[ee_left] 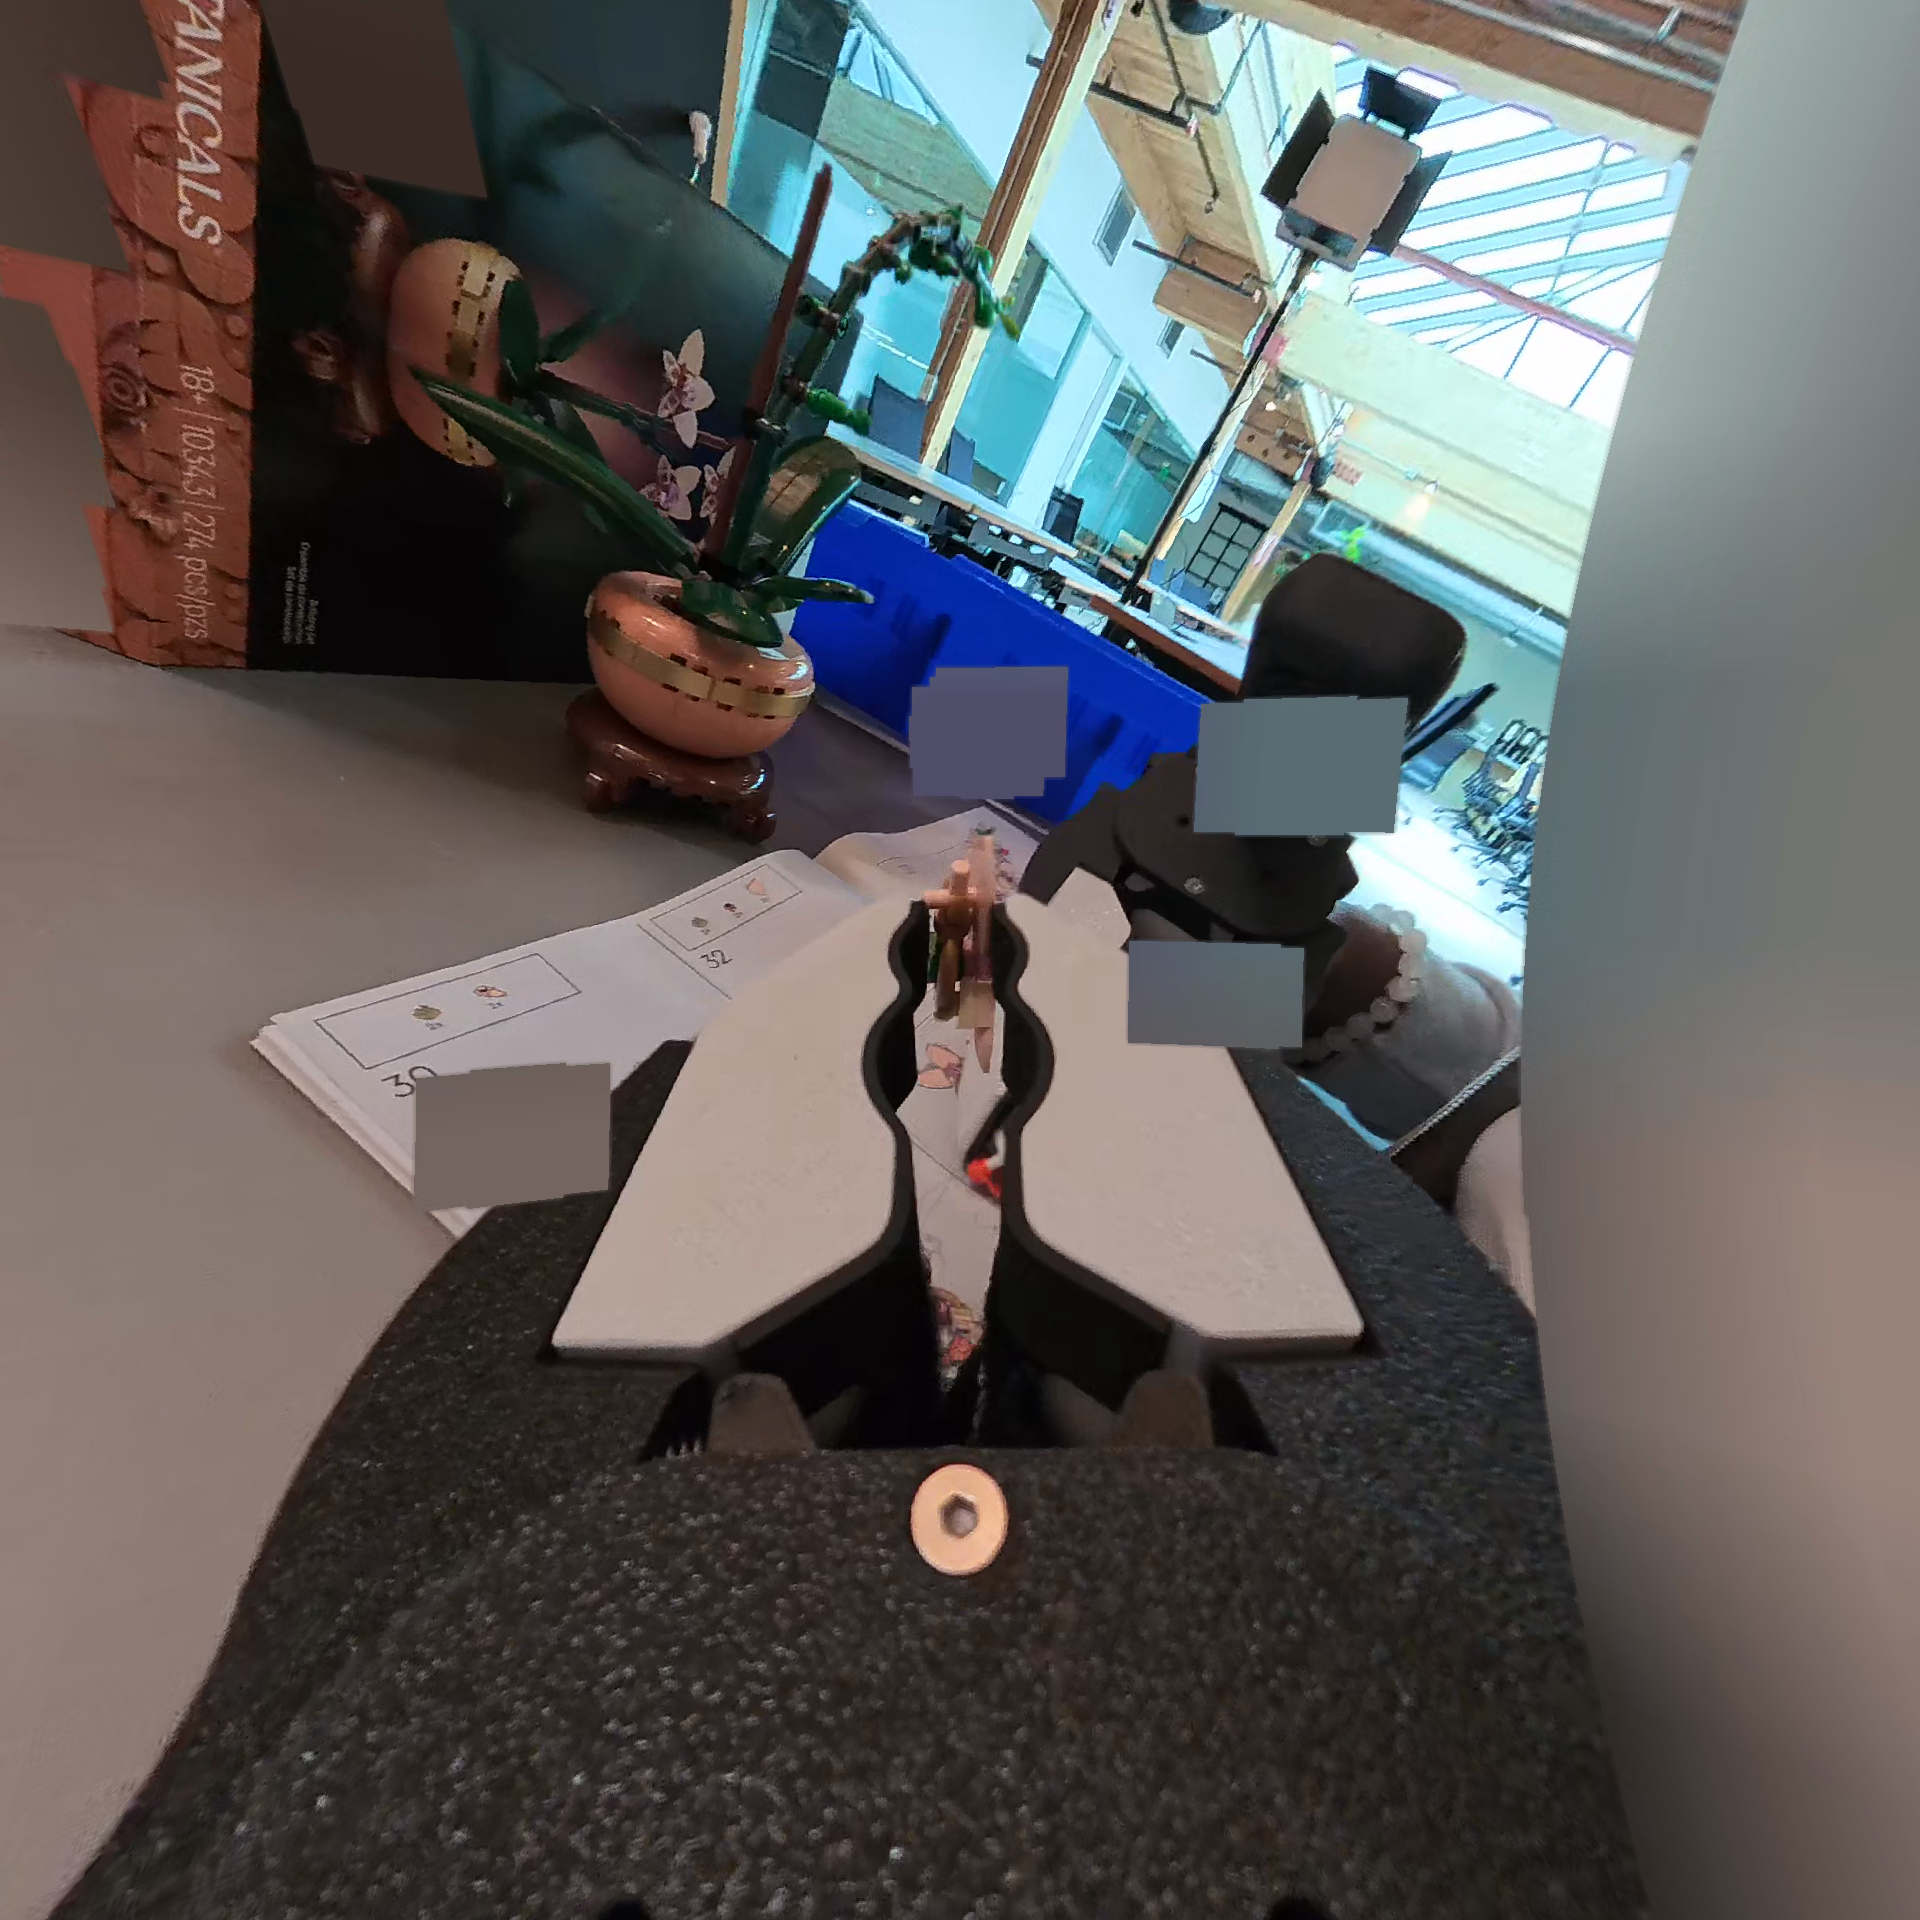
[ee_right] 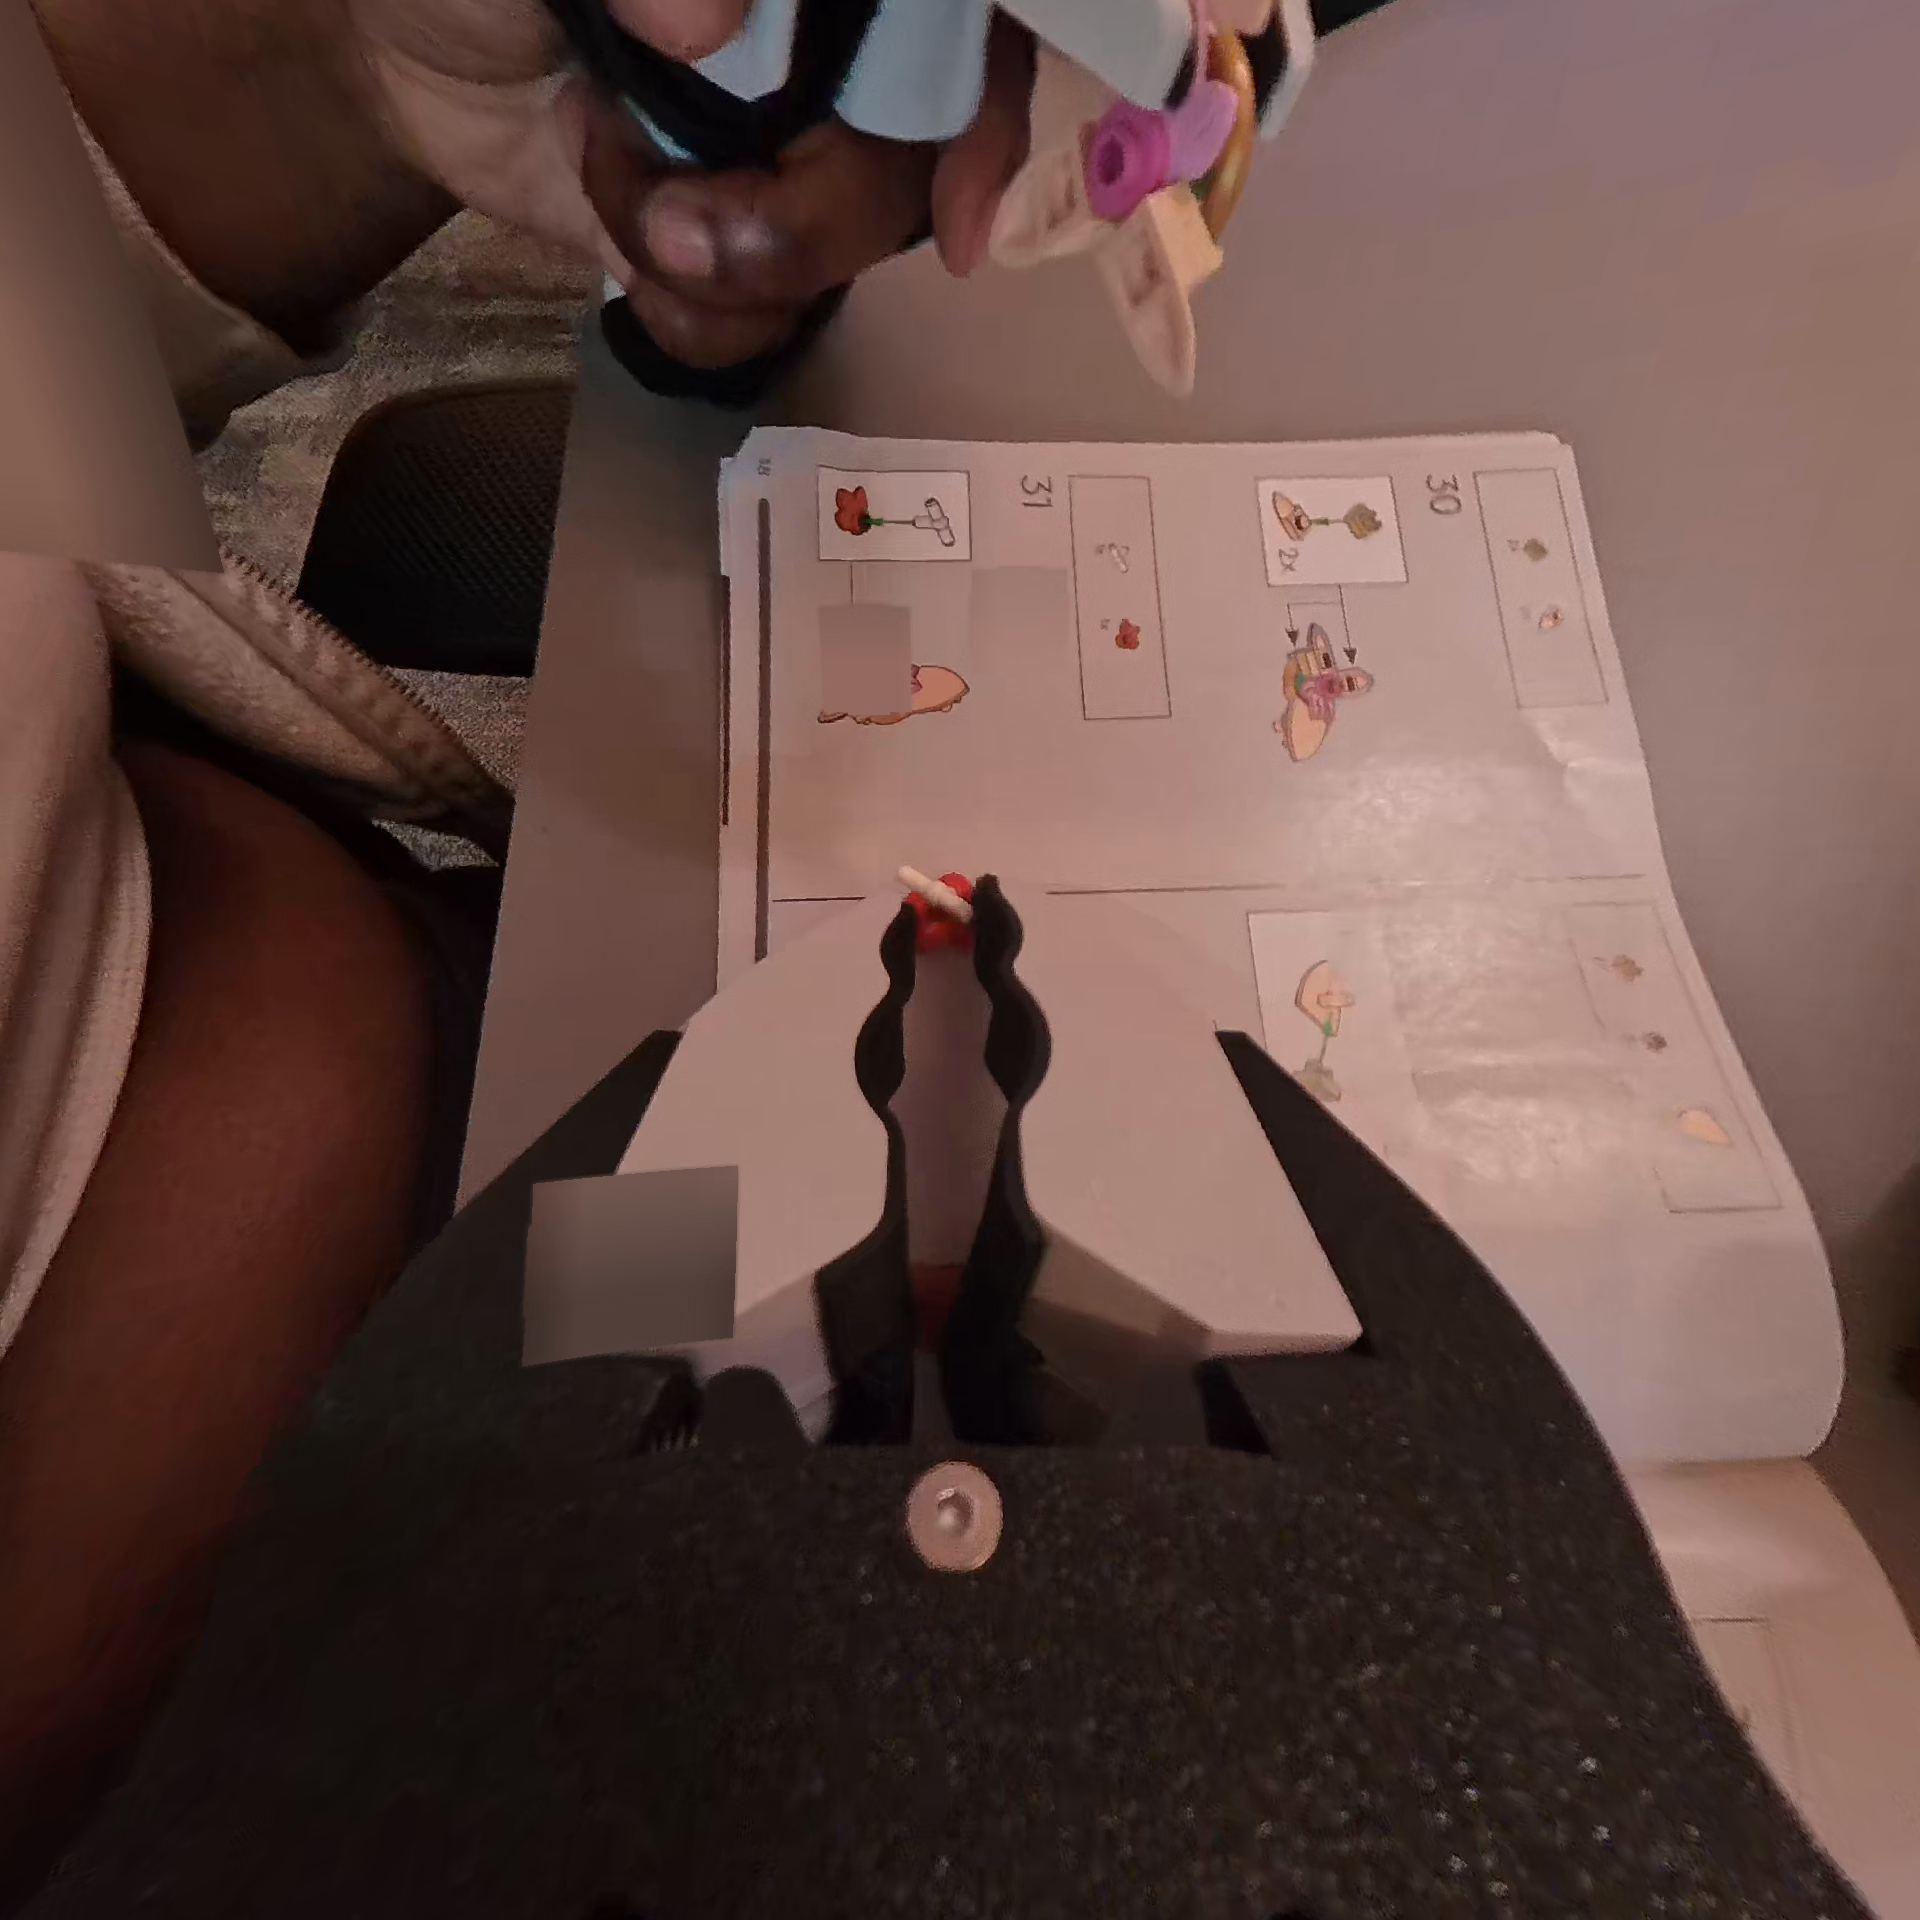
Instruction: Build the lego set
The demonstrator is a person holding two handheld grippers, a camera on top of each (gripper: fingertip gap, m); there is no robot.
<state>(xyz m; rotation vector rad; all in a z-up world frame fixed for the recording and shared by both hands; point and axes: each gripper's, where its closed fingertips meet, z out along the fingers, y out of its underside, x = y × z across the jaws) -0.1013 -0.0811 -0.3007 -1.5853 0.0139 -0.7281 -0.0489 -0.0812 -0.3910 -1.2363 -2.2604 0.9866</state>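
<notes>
Booklet (ee_right: 1195, 810) pages lie open on the grey table (ee_right: 1558, 260), under both grippers. In the left wrist view, the left gripper (ee_left: 961, 935) is clamped at its tips on a small flower (ee_left: 966, 971) of pale petals with a tan stem piece sticking up at 12 o'clock; the flower is held above the booklet (ee_left: 540, 997). At 10 o'clock from those tips stands the orchid (ee_left: 717, 582) in its pink pot with a gold band, on a brown stand, with green leaves and a bare green stem arching up. The box (ee_left: 208, 416) stands upright behind it at 10 o'clock, and a blue bin (ee_left: 997, 623) sits at 12 o'clock past the pot. At 2 o'clock the right gripper's black body shows, with a beaded bracelet on the wrist beside it. In the right wrist view, the right gripper (ee_right: 951, 914) is closed on a red piece (ee_right: 940, 930) at its tips, with a white pin (ee_right: 935, 894) lying across it, over the booklet's near page. At 12 o'clock, well above the page, the left gripper holds the flower (ee_right: 1122, 197), seen here with purple centre pieces and cream petals; a hand (ee_right: 707, 239) wraps its handle at 11 o'clock.
</notes>
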